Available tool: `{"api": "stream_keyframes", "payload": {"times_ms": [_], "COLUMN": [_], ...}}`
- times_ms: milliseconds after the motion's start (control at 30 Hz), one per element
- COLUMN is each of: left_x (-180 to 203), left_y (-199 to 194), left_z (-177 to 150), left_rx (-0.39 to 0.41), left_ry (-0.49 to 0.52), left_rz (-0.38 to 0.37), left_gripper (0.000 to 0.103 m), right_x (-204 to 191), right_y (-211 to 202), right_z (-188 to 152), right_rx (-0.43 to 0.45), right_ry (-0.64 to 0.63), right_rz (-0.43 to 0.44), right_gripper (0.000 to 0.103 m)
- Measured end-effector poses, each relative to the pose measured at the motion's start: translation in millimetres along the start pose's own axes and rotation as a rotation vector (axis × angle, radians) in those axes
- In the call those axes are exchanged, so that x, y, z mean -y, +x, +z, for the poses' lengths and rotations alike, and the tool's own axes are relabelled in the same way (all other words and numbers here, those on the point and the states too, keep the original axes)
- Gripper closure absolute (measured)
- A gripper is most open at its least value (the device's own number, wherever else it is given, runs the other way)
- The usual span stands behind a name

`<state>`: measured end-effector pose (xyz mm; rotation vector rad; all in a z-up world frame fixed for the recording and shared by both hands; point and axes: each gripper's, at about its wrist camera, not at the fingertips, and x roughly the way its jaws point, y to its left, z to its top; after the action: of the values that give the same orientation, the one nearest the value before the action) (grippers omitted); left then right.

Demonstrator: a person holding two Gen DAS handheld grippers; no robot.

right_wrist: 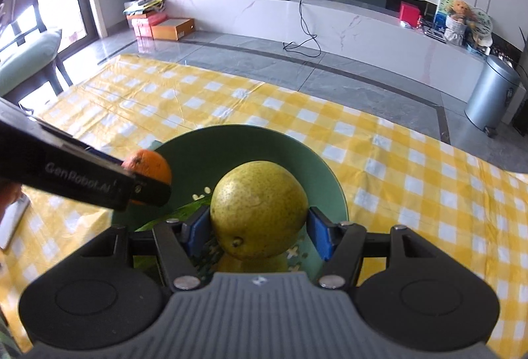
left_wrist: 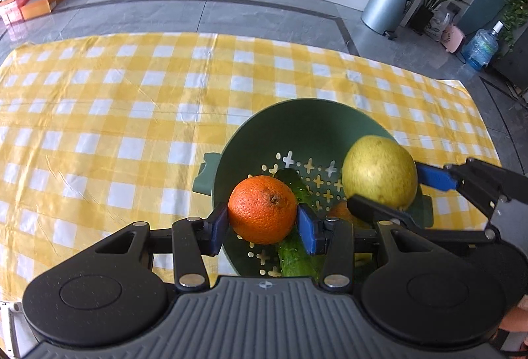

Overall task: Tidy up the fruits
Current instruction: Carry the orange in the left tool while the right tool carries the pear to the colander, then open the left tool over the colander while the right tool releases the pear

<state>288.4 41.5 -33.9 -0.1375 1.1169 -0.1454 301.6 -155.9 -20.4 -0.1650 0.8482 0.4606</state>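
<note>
From the left wrist, the left gripper (left_wrist: 263, 220) sits nearest, its blue pads pressed on either side of an orange (left_wrist: 262, 209) held over the green colander (left_wrist: 307, 114). A cucumber (left_wrist: 293, 255) lies in the colander beneath it. Just to the right, the right gripper (left_wrist: 382, 190) clamps a yellow-green pear (left_wrist: 379, 174) above the same bowl. The two fruits hang near each other, so I judge a bump between the grippers could knock one loose; round skins may also slip from the pads. The colander stands on a yellow checked cloth (left_wrist: 132, 95) over a grey tiled floor (left_wrist: 264, 12), with a metal bin (left_wrist: 387, 4) beyond.

From the right wrist, the right gripper (right_wrist: 260, 228) pinches the pear (right_wrist: 259, 213) over the colander (right_wrist: 326, 167); dropped from here, the pear could bruise or roll out. The left gripper's black body enters from the left, carrying the orange (right_wrist: 151, 166). A long white counter (right_wrist: 330, 22) lines the far wall.
</note>
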Motion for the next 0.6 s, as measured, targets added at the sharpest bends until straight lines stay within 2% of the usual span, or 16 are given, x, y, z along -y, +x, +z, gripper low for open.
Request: {"api": "stream_keyframes", "payload": {"times_ms": [367,600], "left_x": [1.3,0.3], "left_y": [11.4,13.5], "left_z": [2.0,0.6], "left_rx": [-0.017,-0.002], "left_ry": [-0.023,-0.032], "left_rz": [0.005,0.003], "left_gripper": [0.051,0.04], "right_x": [1.5,0.9], "right_y": [37.3,43.7], "right_z": [7.5,9.4], "right_rx": [-0.058,-0.077], "right_ry": [-0.062,-0.058], "right_rz": [-0.007,-0.007], "right_gripper": [0.043,0.043]}}
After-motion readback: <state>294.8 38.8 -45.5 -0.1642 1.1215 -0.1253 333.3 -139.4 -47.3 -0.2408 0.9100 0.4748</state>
